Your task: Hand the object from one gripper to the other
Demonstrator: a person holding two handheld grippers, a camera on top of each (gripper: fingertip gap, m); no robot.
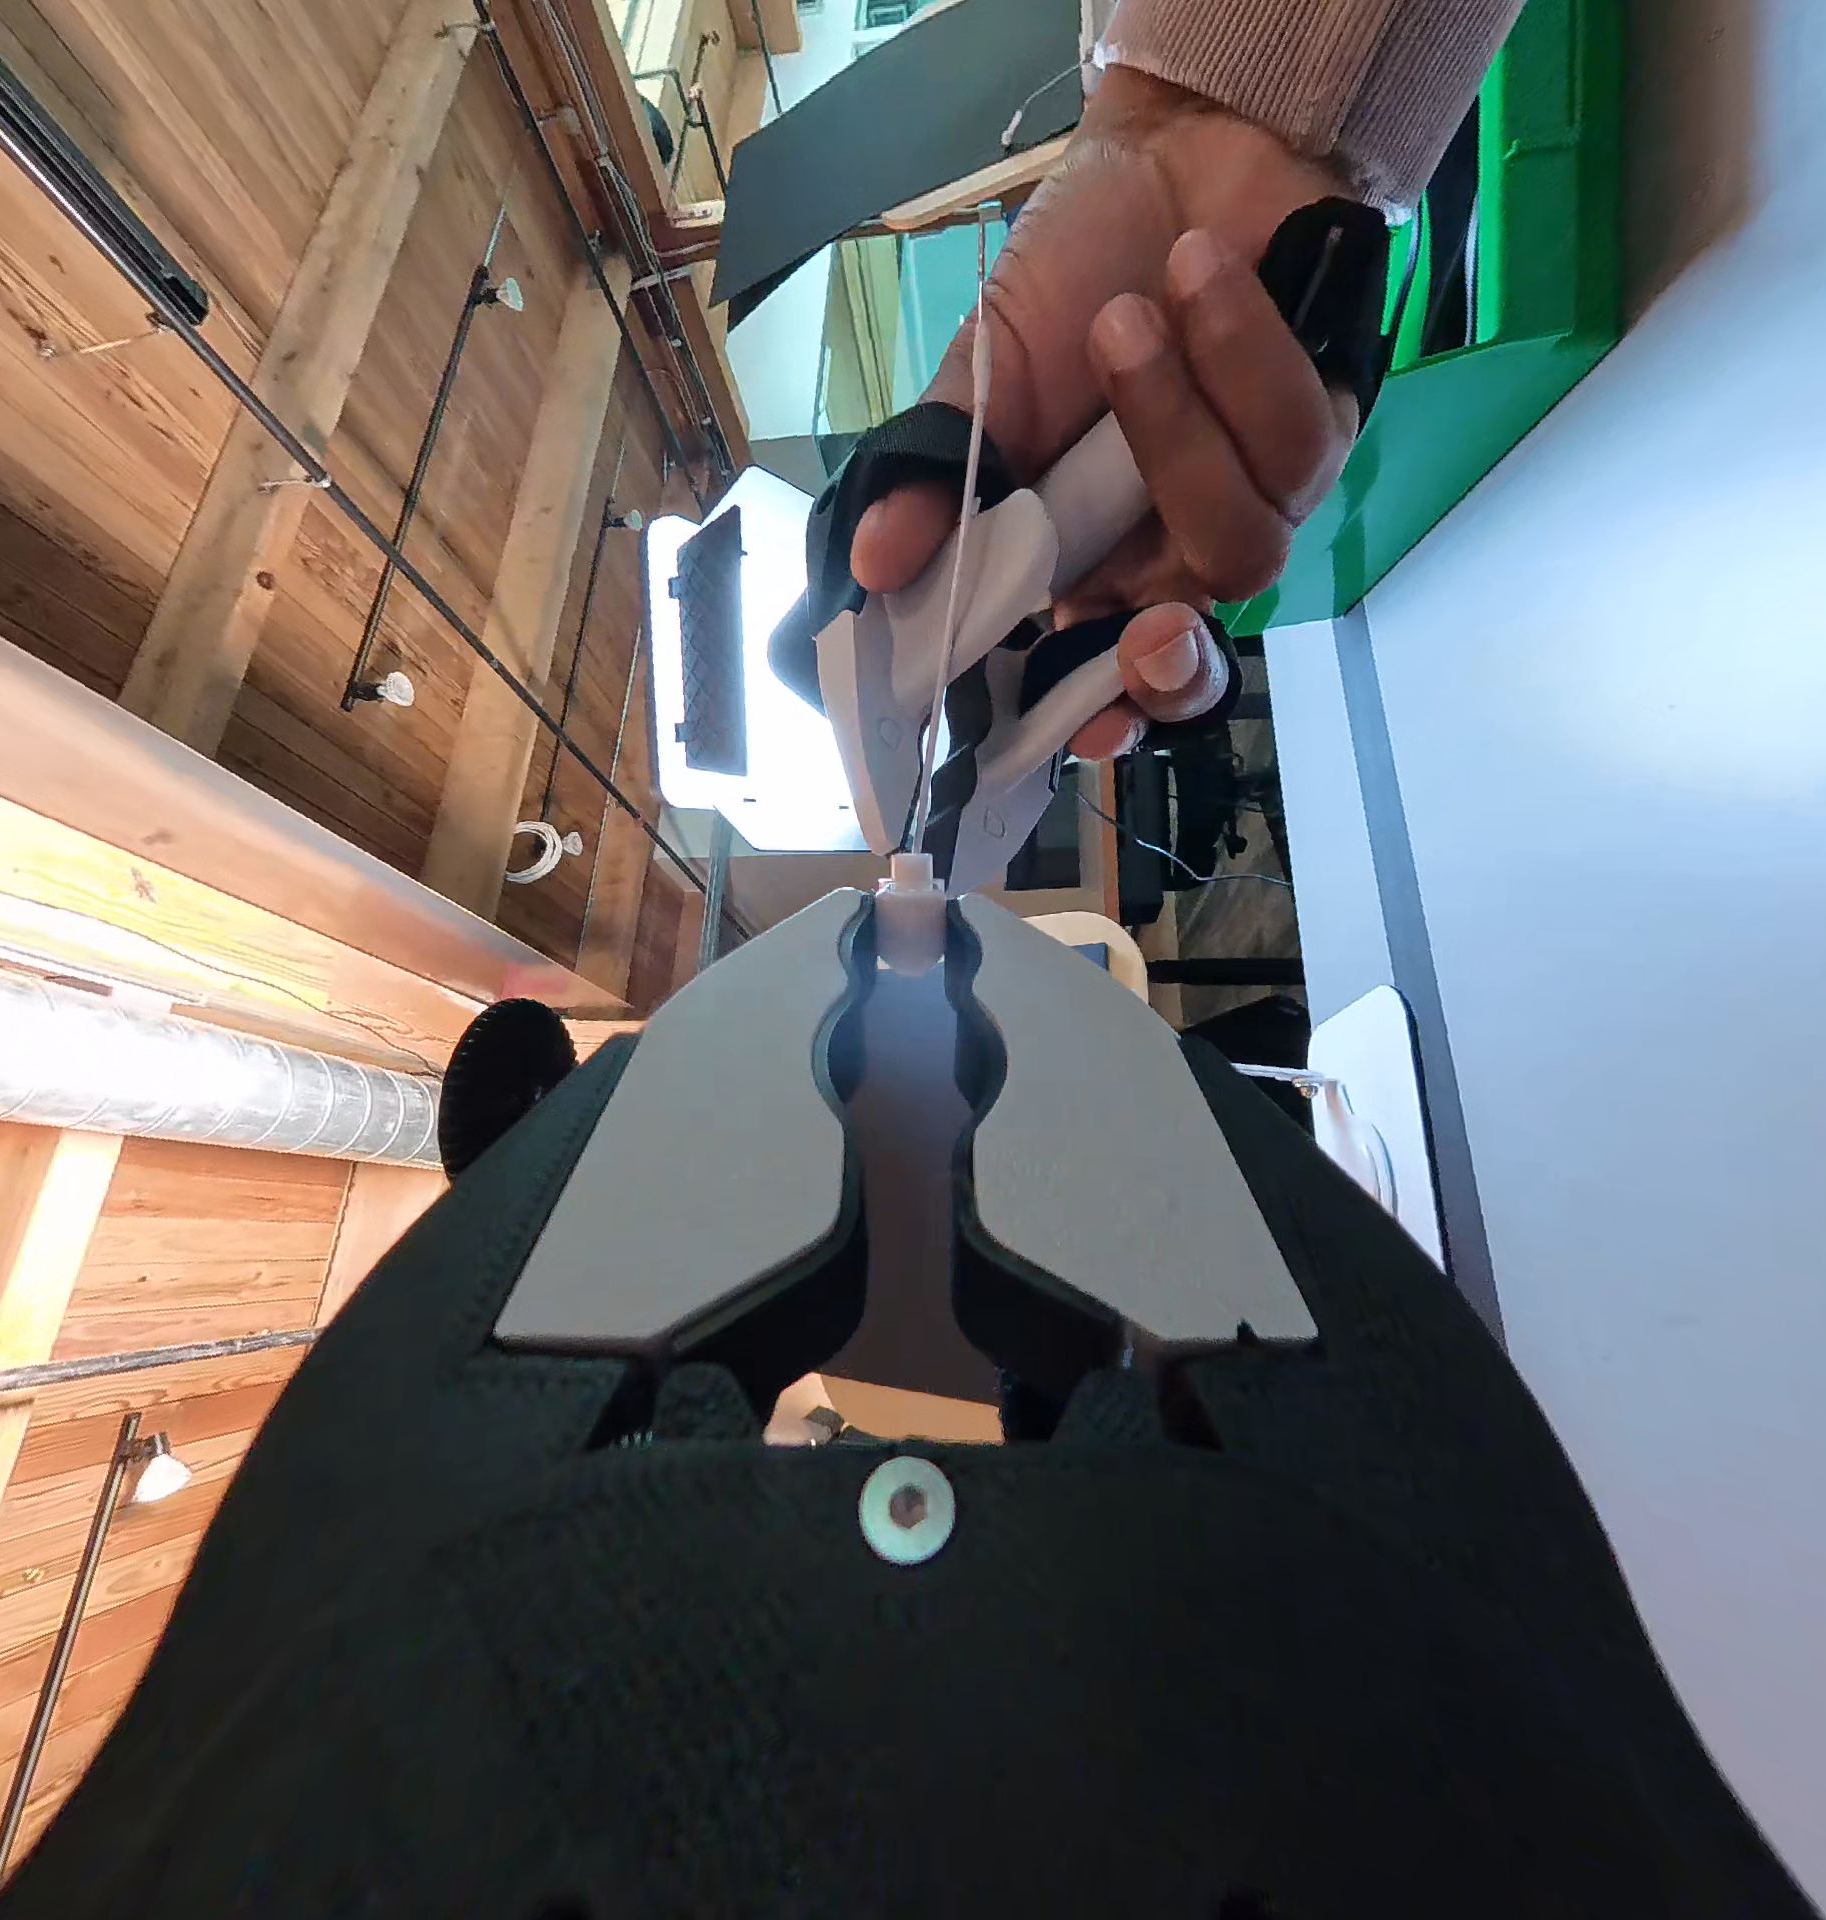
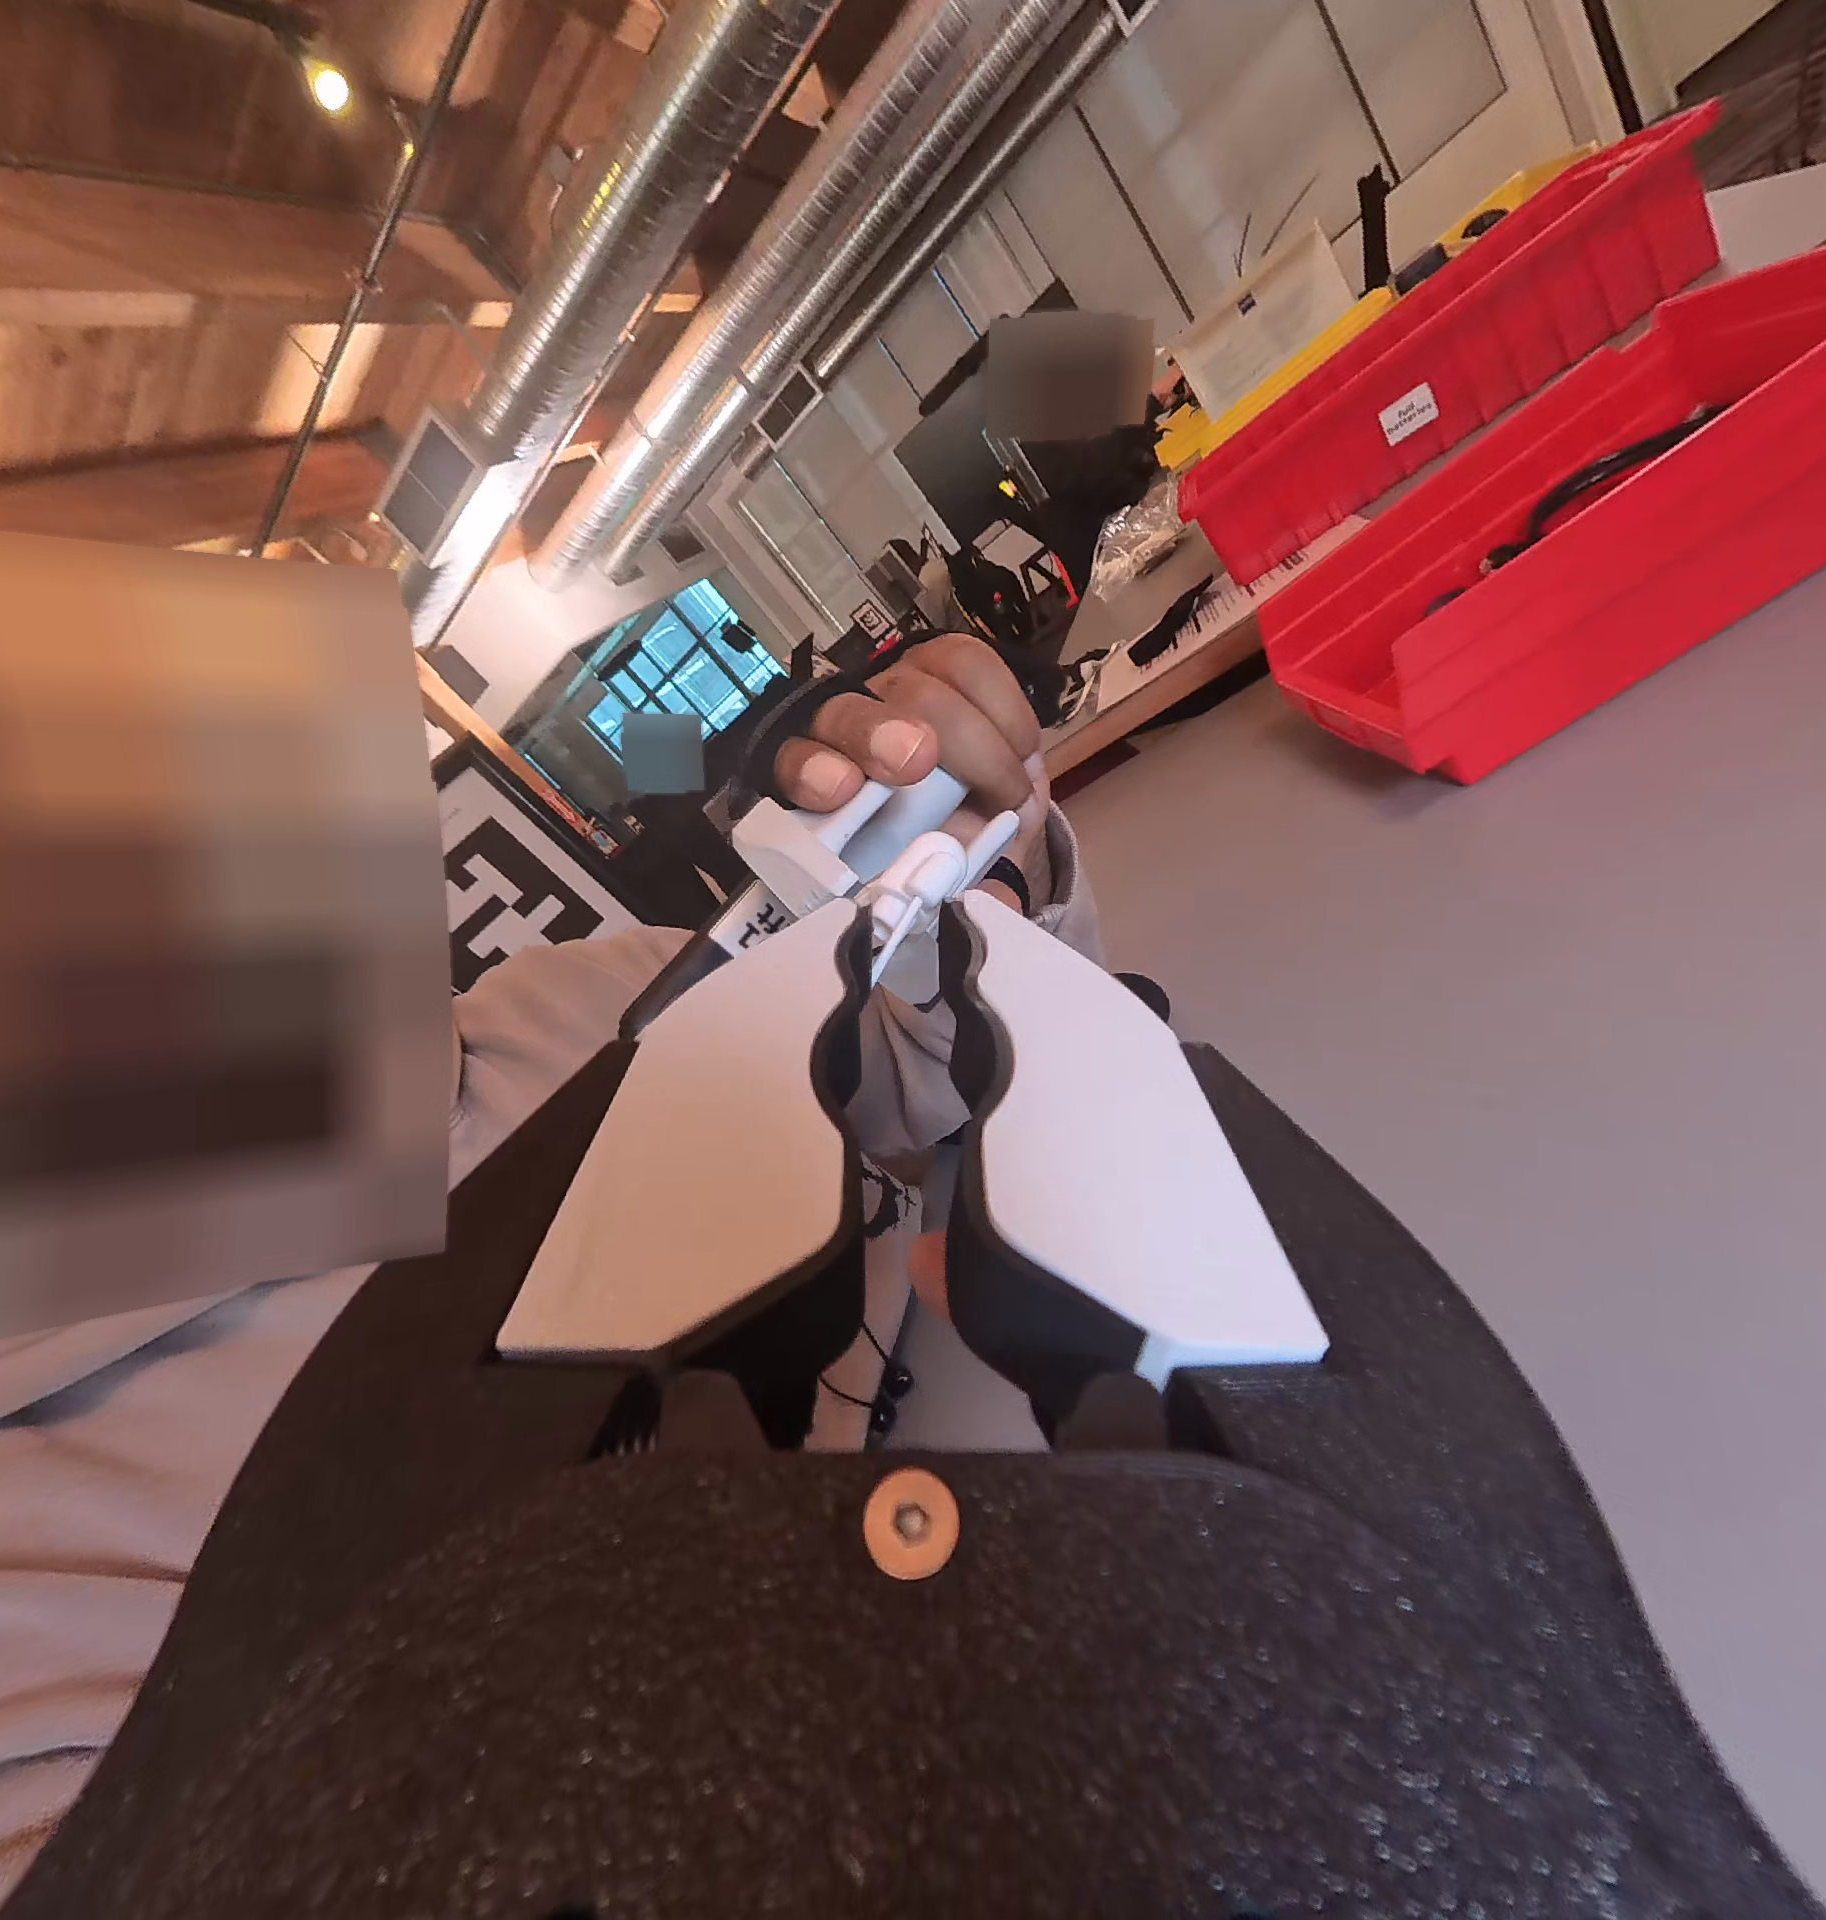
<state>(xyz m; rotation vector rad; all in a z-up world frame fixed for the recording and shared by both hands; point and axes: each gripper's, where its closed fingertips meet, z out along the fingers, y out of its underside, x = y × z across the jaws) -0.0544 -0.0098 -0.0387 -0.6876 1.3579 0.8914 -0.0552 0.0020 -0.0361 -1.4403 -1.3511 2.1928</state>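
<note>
The object is a small white plug [image 1: 904, 920] with a thin white cord [image 1: 953, 582] running up from it. My left gripper [image 1: 904, 935] is shut on the plug body at its fingertips. My right gripper [image 1: 924, 847], held by a hand [image 1: 1148, 343], comes down from above, its jaws a little apart around the cord just above the plug's collar. In the right wrist view the plug [image 2: 930, 873] sits at my right gripper's tips [image 2: 909, 925], with a gap showing beside it. The left gripper [image 2: 795, 862] is behind it, held by a hand [image 2: 919, 717].
Red bins [image 2: 1574, 582] stand on the grey table [image 2: 1460, 1039] at the right. A person sits at the back [image 2: 1075, 468]. A green box [image 1: 1460, 395] and a lit panel [image 1: 701, 644] lie beyond the grippers. The grippers are raised above the table. My left and right fingertips are right by each other.
</note>
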